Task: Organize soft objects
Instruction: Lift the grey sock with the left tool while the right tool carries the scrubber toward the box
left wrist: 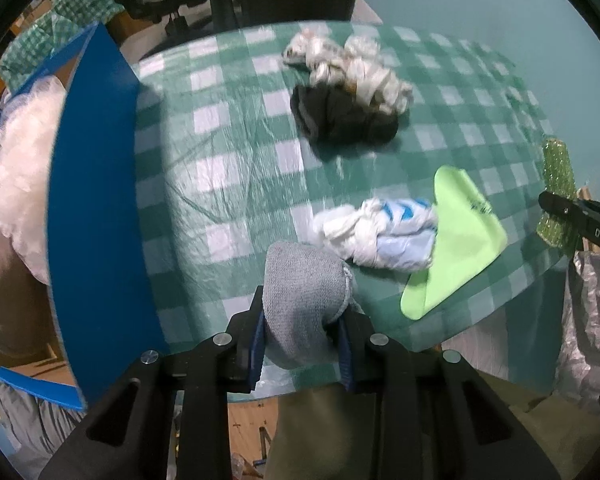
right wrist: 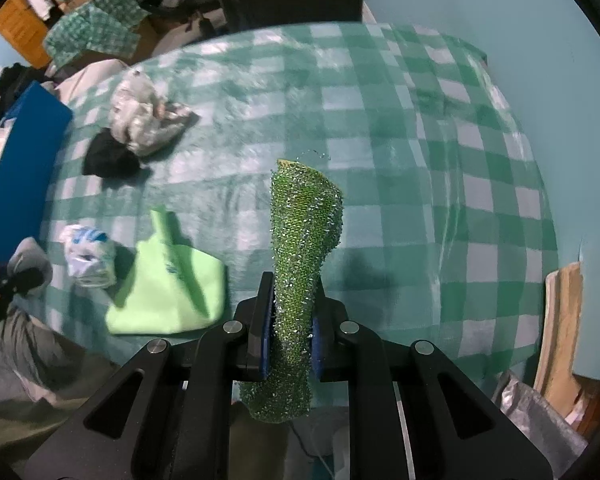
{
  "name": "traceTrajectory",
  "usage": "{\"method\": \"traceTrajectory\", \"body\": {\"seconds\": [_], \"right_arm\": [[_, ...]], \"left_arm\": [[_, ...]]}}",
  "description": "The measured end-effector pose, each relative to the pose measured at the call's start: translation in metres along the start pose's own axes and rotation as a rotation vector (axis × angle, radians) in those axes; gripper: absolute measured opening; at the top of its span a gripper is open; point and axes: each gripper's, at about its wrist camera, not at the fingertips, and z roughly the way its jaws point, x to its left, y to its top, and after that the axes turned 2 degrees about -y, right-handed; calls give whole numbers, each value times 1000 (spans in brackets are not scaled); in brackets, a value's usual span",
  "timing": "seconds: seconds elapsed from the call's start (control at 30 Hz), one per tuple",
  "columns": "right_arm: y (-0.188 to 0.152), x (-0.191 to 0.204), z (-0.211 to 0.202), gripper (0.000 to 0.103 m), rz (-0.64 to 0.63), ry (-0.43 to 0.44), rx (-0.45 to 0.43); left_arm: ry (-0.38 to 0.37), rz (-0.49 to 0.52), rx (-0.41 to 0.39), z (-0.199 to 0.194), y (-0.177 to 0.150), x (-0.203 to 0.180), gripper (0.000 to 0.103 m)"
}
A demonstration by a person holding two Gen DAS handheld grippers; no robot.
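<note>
Left tool [left wrist: 302, 334] is gripping a grey knit cloth [left wrist: 302, 284] between its blue pads at lower centre of the left wrist view, with the cloth bulging above the tips; right tool [right wrist: 290, 338] is pinching a green sparkly scrubber [right wrist: 304, 240] that is sticking up past the jaws mid-frame. Blue bin [left wrist: 96, 216] is sitting at the left edge, holding white fluffy stuff [left wrist: 20, 160]. Lime cloth [left wrist: 460, 232], white-blue bundle [left wrist: 384, 236], black cloth [left wrist: 340, 116] and pale crumpled rag [left wrist: 352, 64] are lying on the checked surface [left wrist: 228, 152].
</note>
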Motion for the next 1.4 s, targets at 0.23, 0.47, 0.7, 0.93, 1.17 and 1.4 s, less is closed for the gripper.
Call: {"method": "traceTrajectory", "body": {"seconds": [0.23, 0.47, 0.7, 0.93, 1.17, 1.4], "right_arm": [[11, 20, -24, 14, -60, 29, -52], [24, 46, -38, 14, -121, 39, -81], [36, 67, -57, 14, -162, 68, -107], [47, 89, -71, 14, -194, 93, -123], [59, 112, -79, 14, -232, 105, -133], [71, 138, -87, 14, -278, 135, -150]], "left_arm": [[11, 14, -57, -21, 11, -12, 30], [21, 26, -95, -36, 16, -15, 30], [22, 25, -121, -49, 18, -14, 30], [18, 7, -147, -65, 21, -7, 30], [11, -17, -181, -83, 23, 5, 30], [14, -40, -198, -94, 22, 19, 30]]}}
